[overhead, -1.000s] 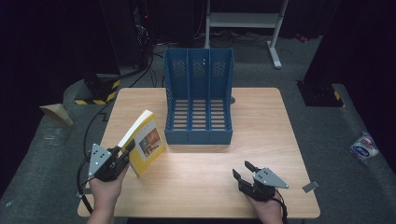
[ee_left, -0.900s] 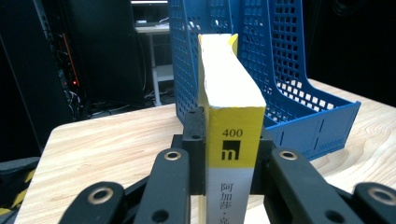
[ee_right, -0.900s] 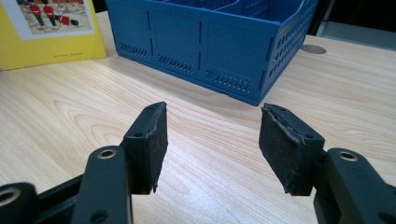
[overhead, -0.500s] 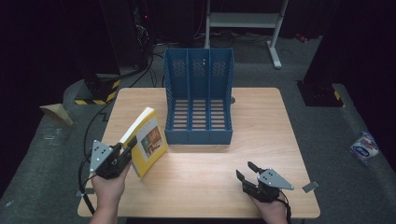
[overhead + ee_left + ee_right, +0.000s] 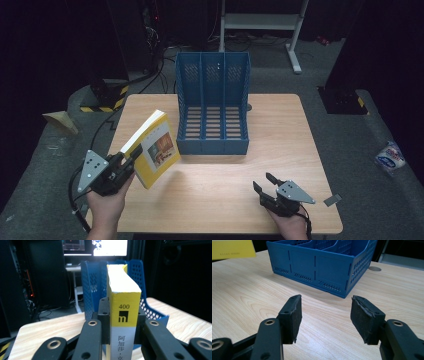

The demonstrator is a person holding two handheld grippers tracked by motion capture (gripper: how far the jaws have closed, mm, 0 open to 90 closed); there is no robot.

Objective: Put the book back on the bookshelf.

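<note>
A yellow paperback book (image 5: 123, 315) is being clenched by the left gripper (image 5: 120, 167), apparently for slotting into the blue file rack (image 5: 212, 107); upright alignment is needed. The right gripper (image 5: 325, 317) is being held agape, empty.

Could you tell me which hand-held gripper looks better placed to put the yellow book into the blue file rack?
Left, most likely. The left hand-held gripper already clamps the yellow book by its spine, raised beside the blue file rack. The right hand-held gripper is open and holds nothing, low over the table.

high view overhead, gripper views low, all sharing blue file rack (image 5: 212, 107)
</note>
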